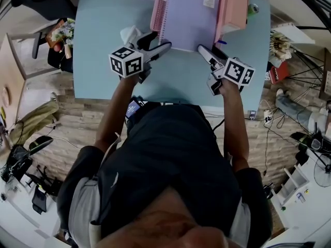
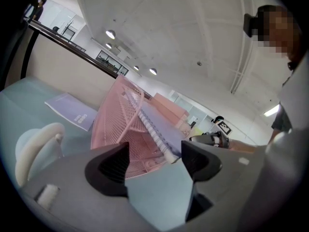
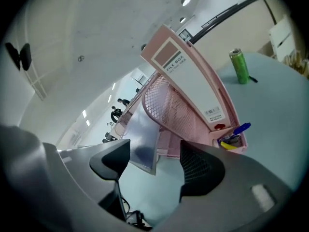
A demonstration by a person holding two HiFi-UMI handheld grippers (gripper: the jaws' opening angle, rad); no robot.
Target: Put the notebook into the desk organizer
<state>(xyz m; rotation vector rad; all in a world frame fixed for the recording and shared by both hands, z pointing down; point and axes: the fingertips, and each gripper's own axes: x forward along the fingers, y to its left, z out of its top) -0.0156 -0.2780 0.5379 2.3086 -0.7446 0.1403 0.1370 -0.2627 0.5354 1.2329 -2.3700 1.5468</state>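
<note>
A lavender spiral notebook [image 1: 189, 17] leans upright in the pink mesh desk organizer [image 1: 156, 14] at the back of the light blue table [image 1: 103, 66]. My left gripper [image 1: 159, 41] is at its lower left corner. In the left gripper view the jaws [image 2: 154, 161] stand open, and the bottom end of the spiral notebook [image 2: 159, 127] hangs just ahead of the right one, untouched. My right gripper [image 1: 207, 56] is at the lower right corner. Its jaws [image 3: 152, 161] are open, with the corner of the notebook [image 3: 142, 144] ahead of the gap and free of both.
A pink file box [image 3: 193, 81] stands against the organizer's right side, with pens [image 3: 234, 132] in a small tray at its foot. A green can [image 3: 239, 66] stands behind it. A second lavender notebook [image 2: 72, 111] lies flat at the back left, and a white object [image 2: 36, 144] sits by my left gripper.
</note>
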